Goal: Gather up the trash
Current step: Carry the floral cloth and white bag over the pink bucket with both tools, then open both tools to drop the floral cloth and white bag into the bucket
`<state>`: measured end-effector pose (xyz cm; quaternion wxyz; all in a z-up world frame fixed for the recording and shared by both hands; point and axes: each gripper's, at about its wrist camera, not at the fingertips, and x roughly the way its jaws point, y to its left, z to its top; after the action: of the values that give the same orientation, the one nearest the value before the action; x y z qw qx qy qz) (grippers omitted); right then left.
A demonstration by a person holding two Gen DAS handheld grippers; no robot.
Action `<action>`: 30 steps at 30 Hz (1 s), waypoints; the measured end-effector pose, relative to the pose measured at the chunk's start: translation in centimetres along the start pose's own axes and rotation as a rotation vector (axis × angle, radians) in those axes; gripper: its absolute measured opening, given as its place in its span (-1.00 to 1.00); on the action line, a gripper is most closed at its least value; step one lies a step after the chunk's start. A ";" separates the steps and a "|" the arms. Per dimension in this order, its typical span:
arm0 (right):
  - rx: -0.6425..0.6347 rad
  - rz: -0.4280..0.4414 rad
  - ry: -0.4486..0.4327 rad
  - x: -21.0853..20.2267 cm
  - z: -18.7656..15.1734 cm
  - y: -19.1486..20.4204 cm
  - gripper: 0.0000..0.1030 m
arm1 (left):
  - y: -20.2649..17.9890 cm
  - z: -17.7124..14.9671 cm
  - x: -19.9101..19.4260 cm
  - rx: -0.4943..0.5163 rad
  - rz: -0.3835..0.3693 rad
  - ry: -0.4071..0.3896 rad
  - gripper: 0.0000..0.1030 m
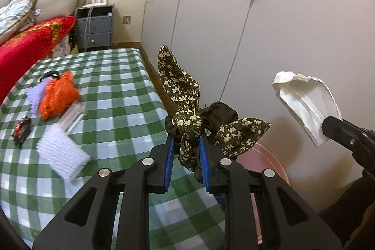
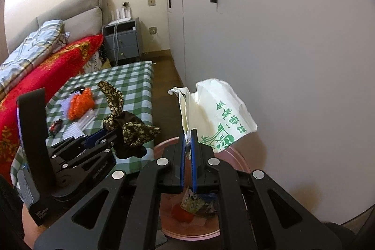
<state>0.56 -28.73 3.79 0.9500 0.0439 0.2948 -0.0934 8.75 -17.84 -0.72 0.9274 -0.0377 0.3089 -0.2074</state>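
Item in hand, carrying step: the left gripper (image 1: 186,149) is clamping a floral hair scrunchie (image 1: 187,123) at its knot between the blue fingers (image 1: 169,154), low centre of the left view, while the right gripper (image 2: 187,147) is pinching shut on a white plastic bag (image 2: 218,114) printed in green, which is standing up above its fingers mid-frame. Both items are hanging above or just beside the pink bin (image 2: 236,156) at lower centre, already holding scraps; the next move is likely calling for centring each over the rim and parting the fingers. Remaining litter, an orange wrapper (image 1: 57,95) among it, is lying on the checked worktop (image 1: 121,90), left of frame.
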 end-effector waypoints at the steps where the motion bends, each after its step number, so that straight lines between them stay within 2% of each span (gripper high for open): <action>1: 0.003 -0.005 0.003 0.1 0.0 -0.2 -0.91 | -0.2 0.0 0.5 0.000 -0.007 0.009 -0.61; 9: 0.037 -0.036 0.037 1.1 0.0 -1.3 -0.91 | -0.8 0.0 3.0 -0.014 -0.043 0.057 -0.60; 12: 0.054 -0.039 0.049 1.4 0.0 -1.6 -0.91 | -0.5 0.6 4.2 -0.014 -0.059 0.072 -0.56; 13: 0.058 -0.043 0.051 1.5 0.0 -1.7 -0.91 | -0.5 0.7 4.4 -0.015 -0.063 0.076 -0.49; 16: 0.074 -0.059 0.056 1.6 -0.1 -2.0 -0.80 | -0.4 0.9 5.0 -0.022 -0.078 0.088 -0.36; 18: 0.087 -0.057 0.068 1.9 0.0 -2.1 -0.54 | -0.5 1.0 5.2 -0.024 -0.079 0.093 -0.18; 20: 0.090 -0.069 0.056 1.7 0.1 -2.2 -0.30 | -0.3 1.1 5.1 -0.029 -0.080 0.089 -0.18; 30: 0.097 -0.073 0.027 0.8 0.0 -2.2 -0.27 | 0.8 1.0 3.5 -0.048 -0.055 0.060 -0.18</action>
<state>0.77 -31.01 3.24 0.9386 0.0802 0.3042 -0.1413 12.14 -18.57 -2.07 0.9105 -0.0624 0.3404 -0.2264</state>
